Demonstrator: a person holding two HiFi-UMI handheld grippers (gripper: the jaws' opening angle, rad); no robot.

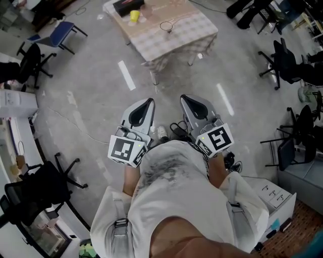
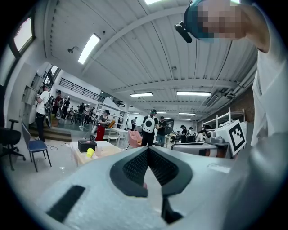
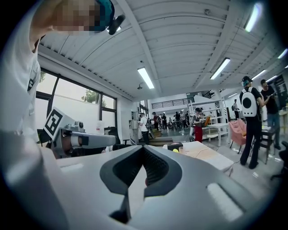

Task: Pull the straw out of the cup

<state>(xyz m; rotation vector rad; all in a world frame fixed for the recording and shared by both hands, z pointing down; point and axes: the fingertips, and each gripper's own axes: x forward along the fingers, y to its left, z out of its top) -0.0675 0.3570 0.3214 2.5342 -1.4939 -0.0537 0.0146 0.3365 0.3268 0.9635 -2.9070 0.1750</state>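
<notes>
Well short of the table [image 1: 189, 27]: left gripper [image 1: 149, 103] and right gripper [image 1: 185, 98], side by side, jaws fully together, nothing held. Stands on the table: clear cup [image 1: 166, 26]. Straw too small to confirm. Farther back on the table: yellow object [image 1: 134, 16], black box [image 1: 128, 6].

Operator wear: white top [image 1: 176, 196], faint grey mottling down the front; 1 grey strap [image 1: 120, 222] with a buckle at each sleeve. Head carries teal headgear [image 2: 194, 18] with a black camera stub [image 2: 183, 32]. Hand tools, left gripper [image 1: 149, 102] and right gripper [image 1: 184, 98]: pale grey shells, black ribbed liners on the jaws, tapering to a point. 1 marker cube [image 1: 126, 150] per tool, black squares on white, with a small green light [image 1: 137, 144] beside it.
</notes>
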